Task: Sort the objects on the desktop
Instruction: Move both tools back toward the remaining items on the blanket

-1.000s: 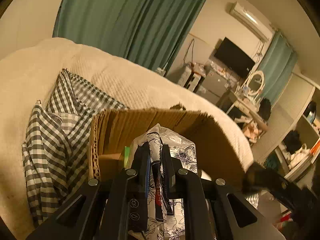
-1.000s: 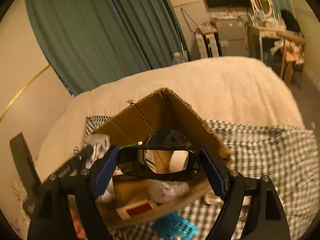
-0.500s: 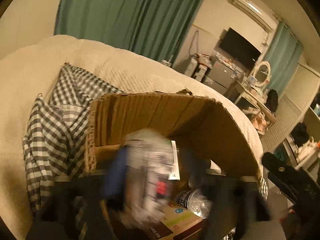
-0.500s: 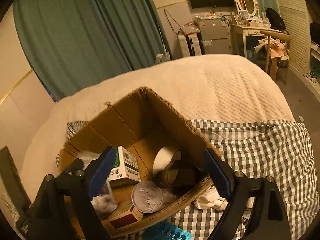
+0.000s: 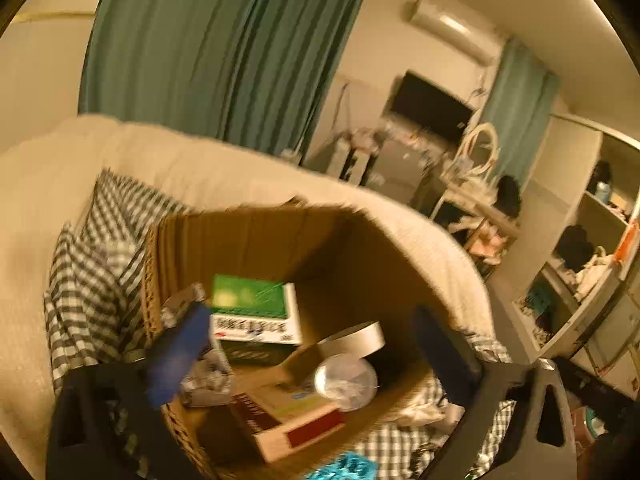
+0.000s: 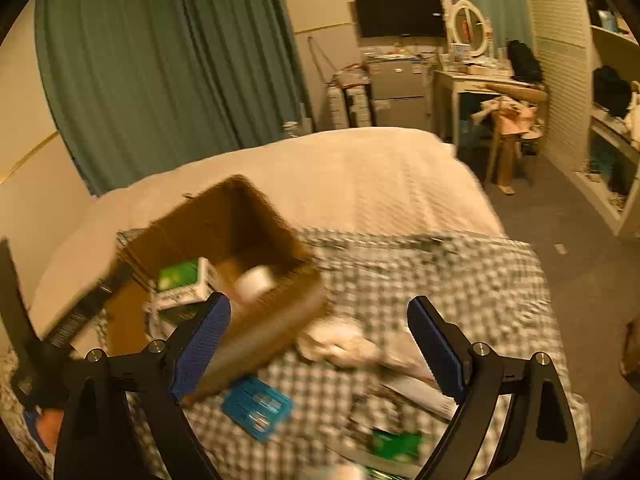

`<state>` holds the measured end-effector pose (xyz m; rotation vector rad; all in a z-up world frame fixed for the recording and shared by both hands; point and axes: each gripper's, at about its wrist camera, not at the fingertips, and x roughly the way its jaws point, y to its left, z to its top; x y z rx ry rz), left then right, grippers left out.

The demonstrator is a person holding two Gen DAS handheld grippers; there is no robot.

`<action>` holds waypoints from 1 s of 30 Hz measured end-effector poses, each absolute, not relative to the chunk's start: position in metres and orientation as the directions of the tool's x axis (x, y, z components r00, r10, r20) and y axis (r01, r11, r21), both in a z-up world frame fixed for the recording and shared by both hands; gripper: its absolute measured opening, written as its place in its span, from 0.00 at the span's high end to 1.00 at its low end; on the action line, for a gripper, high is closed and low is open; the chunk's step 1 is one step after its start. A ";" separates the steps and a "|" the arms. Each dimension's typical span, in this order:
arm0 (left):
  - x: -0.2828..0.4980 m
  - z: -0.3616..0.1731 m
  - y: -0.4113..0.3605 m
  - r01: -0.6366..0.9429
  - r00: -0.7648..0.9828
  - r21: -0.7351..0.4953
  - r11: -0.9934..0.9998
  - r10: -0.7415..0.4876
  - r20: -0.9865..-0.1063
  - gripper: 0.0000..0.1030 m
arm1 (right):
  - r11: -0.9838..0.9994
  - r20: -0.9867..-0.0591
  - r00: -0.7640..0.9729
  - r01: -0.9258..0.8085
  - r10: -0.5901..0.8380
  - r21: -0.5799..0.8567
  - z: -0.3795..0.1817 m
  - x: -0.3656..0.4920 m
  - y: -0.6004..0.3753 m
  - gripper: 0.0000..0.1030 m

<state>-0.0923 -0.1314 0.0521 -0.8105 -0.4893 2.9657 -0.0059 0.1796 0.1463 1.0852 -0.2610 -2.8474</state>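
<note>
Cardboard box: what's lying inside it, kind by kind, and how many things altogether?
Cartons: 2, the green-and-white carton and the red-and-tan carton
Tape: 1, the tape roll
Tubs: 1, the clear round tub
Packets: 1, the patterned packet
Total: 5 in view

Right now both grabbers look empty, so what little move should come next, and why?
Probably lower the right gripper toward the blue blister pack on the checked cloth. Both it and the left gripper are open and hold nothing. The pack lies outside the cardboard box, just below the right gripper, so it looks like the nearest unsorted thing.
</note>
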 end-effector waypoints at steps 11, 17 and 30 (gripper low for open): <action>-0.013 0.038 -0.069 -0.108 -0.863 -0.227 -0.968 0.204 -0.463 0.00 | -0.986 -0.622 -0.780 -0.044 -0.066 0.159 0.140 0.070 0.250 0.11; -0.003 0.013 -0.033 -0.166 -0.796 -0.164 -0.972 0.230 -0.560 0.00 | -0.983 -0.653 -0.752 -0.033 -0.095 0.182 0.100 0.086 0.262 0.09; -0.039 -0.066 -0.027 -0.036 -0.677 -0.185 -0.982 0.160 -0.719 0.00 | -0.980 -0.712 -0.688 -0.006 -0.140 0.198 0.035 0.079 0.273 0.09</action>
